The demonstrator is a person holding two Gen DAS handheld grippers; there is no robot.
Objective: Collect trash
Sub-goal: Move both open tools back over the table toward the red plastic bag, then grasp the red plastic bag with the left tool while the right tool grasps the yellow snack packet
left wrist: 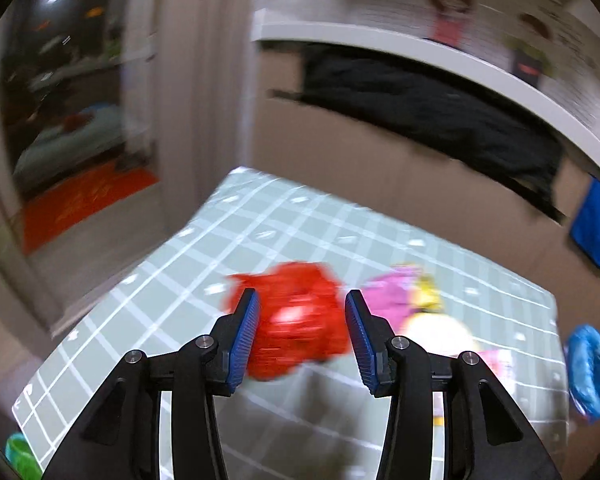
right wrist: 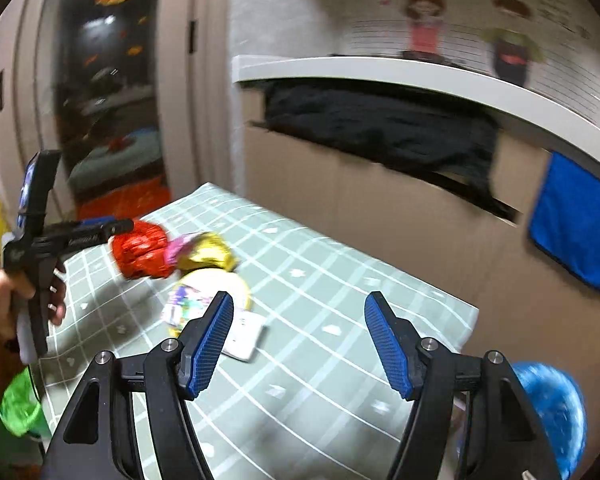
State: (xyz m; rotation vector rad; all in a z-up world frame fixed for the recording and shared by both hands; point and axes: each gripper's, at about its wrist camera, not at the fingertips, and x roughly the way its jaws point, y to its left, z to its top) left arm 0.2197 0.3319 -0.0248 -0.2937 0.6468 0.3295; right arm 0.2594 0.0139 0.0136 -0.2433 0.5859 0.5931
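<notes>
The crumpled red foil wrapper (left wrist: pixel 296 320) lies on the tabletop (right wrist: pixel 340 280), which is covered with a pale green checked cloth, and the left tool (left wrist: pixel 300 312) has its blue-padded fingers set either side of it, still parted; motion blur hides whether the pads touch the foil, so I judge the grasp to be about to close, not made. Touching the red wrapper on its far-right side is a crinkled pink and gold foil wrapper (right wrist: pixel 198 250), and just beside that, toward the camera in the right wrist view, sits a round pale yellow packet with a printed label (right wrist: pixel 204 292), with a small white card (right wrist: pixel 246 334) lying against its near edge. The right tool (right wrist: pixel 300 324) hangs wide open and empty above the cloth, near the white card. A blue plastic-lined bin (right wrist: pixel 548 404) stands off the tabletop's right edge, well apart from the red wrapper. As all four pieces still lie on the cloth, collection looks barely begun.
</notes>
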